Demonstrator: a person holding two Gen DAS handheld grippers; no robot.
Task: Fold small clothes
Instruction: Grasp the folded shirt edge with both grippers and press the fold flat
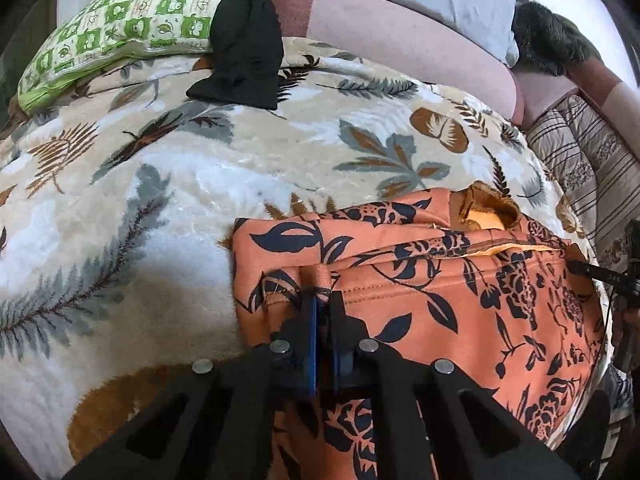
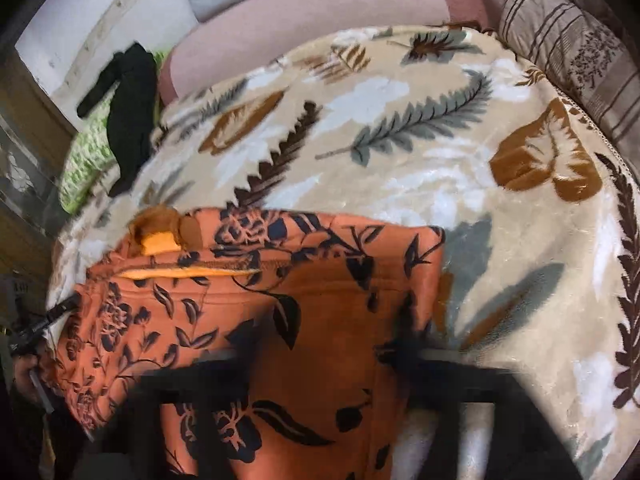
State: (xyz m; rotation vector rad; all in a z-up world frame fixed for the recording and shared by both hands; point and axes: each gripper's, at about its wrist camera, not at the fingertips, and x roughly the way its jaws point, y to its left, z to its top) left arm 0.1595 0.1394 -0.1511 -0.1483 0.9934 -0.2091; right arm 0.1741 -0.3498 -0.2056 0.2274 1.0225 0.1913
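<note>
Left claw (image 1: 323,300) pinches the orange floral garment (image 1: 440,300); right claw (image 2: 320,356) spread wide over it.

A home bedroom: leaf-print blanket (image 1: 248,152) over a bed, with pillows (image 1: 120,28) and bolster (image 2: 304,16).

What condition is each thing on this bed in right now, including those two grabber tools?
Orange garment with dark floral print: partly folded, lying on the blanket, one fold pinched.
Left gripper: jaws shut on an orange fabric fold.
Right gripper: blurred, jaws apparently apart over the garment.
Black cloth: crumpled, draped over the pillow.
Green-and-white checked pillow: lying flat.
Beige leaf-print plush blanket: spread out.
</note>
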